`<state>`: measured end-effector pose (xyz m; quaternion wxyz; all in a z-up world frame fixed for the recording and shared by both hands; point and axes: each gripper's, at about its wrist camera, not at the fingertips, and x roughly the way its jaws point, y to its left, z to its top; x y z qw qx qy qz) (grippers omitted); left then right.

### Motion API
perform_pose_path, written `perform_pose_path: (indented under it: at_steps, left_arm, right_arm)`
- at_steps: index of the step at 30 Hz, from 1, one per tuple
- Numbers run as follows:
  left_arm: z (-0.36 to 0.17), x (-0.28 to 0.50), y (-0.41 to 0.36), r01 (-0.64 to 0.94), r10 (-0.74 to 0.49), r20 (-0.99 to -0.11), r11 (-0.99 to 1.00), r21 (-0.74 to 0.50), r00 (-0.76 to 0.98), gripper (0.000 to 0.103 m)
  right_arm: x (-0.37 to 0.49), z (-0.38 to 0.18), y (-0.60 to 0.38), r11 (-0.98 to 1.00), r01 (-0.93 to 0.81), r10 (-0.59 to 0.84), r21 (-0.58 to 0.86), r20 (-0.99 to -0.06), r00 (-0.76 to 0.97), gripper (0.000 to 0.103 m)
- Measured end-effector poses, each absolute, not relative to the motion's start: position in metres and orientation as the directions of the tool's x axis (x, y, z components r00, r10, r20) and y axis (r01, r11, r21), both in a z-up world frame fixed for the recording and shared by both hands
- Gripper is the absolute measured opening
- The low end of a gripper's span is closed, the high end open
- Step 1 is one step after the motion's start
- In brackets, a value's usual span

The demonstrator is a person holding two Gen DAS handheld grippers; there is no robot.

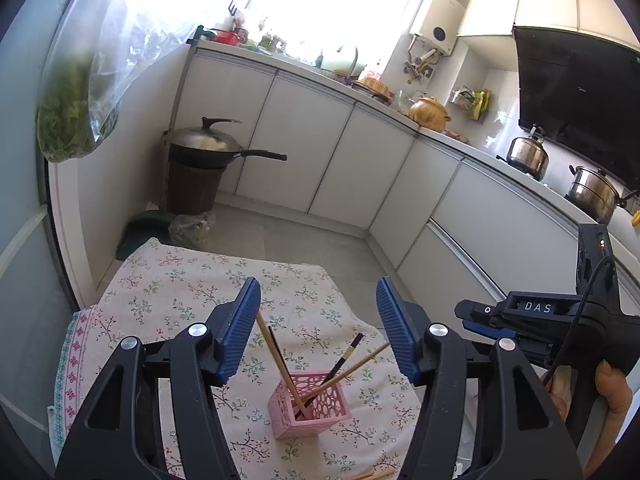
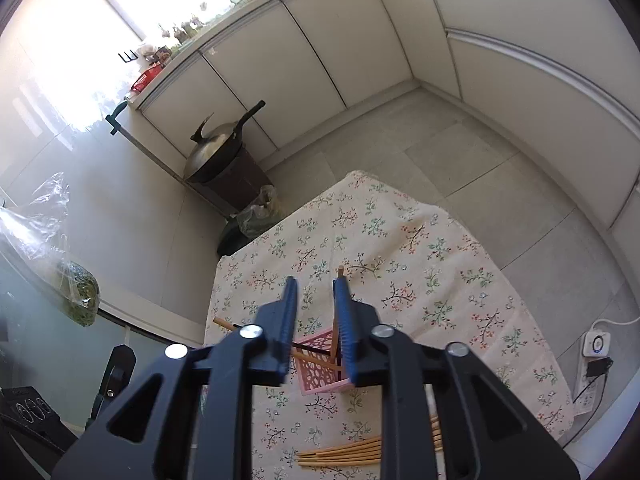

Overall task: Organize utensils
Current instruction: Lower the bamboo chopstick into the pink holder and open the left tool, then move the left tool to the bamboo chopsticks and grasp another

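While the left gripper hung above the holder with its jaws spread wide and nothing between them, the left view showed that pink lattice holder standing on the cloth, carrying a few chopsticks that leaned outward over its rim. The right gripper sat off to the holder's right, its jaw state unreadable there. A light holder with long sticks tilted out would likely tip if a finger brushed them.

In the right view, the right gripper hovered directly over the holder, jaws narrowed but still gapped; a stick ran along the right finger's inner face, and I could not tell whether it was pinched or merely leaning there. The loose pile lay on the cloth nearer the camera than the holder. If the stick was freed off-centre, it could slide out over the rim, or lever the holder over.
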<state>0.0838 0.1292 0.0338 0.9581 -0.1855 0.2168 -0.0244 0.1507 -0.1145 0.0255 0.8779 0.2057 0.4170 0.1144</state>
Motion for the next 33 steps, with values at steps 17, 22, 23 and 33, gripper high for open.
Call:
perform_pose_path:
  at_steps: [17, 22, 23, 33]
  left_arm:
    - [0.038, 0.056, 0.095, -0.038, -0.056, -0.394, 0.973, -0.229, 0.918, 0.089]
    - [0.029, 0.051, 0.089, -0.033, -0.057, -0.421, 0.979, -0.203, 0.905, 0.096]
    - [0.026, 0.051, 0.087, -0.028, -0.058, -0.429, 0.981, -0.193, 0.902, 0.096]
    - [-0.031, 0.079, 0.057, 0.171, -0.247, -0.7, 0.969, -0.178, 0.67, 0.096]
  right_arm:
    - [0.062, 0.027, -0.129, 0.952, -0.017, 0.211, 0.307, -0.612, 0.762, 0.054]
    - [0.044, 0.019, -0.143, 0.955, 0.023, 0.168, 0.296, -0.604, 0.779, 0.079]
    - [0.04, 0.017, -0.147, 0.957, 0.033, 0.155, 0.289, -0.601, 0.785, 0.082]
    - [-0.035, -0.065, -0.221, 0.932, 0.176, 0.093, 0.318, -0.677, 0.73, 0.096]
